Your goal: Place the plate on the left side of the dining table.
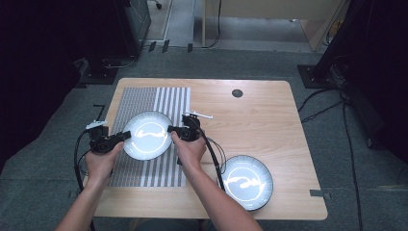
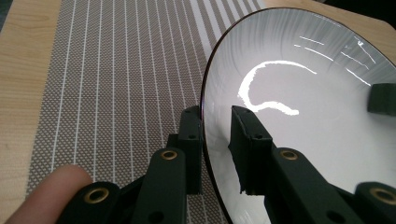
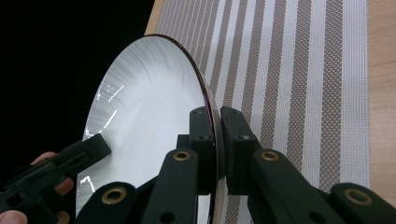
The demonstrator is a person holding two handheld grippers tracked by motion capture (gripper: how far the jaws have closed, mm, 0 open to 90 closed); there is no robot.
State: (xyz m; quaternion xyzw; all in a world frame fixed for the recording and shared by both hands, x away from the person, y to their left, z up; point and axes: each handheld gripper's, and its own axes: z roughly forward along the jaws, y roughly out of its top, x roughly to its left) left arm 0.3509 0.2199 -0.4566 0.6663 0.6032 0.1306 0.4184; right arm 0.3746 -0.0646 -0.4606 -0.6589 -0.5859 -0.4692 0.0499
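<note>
The left gripper point(image 1: 126, 135) is clamped on the left rim of a white plate point(image 1: 147, 135), one jaw under the rim and one inside. The plate is round, with no long axis; its hollow faces up, over the striped placemat point(image 1: 144, 101) on the left half of the wooden table point(image 1: 260, 115). The right gripper point(image 1: 171, 129) pinches the plate's right rim, jaws tight on either side of the edge. Near the table's right front corner lies a second plate point(image 1: 246, 182), well apart.
</note>
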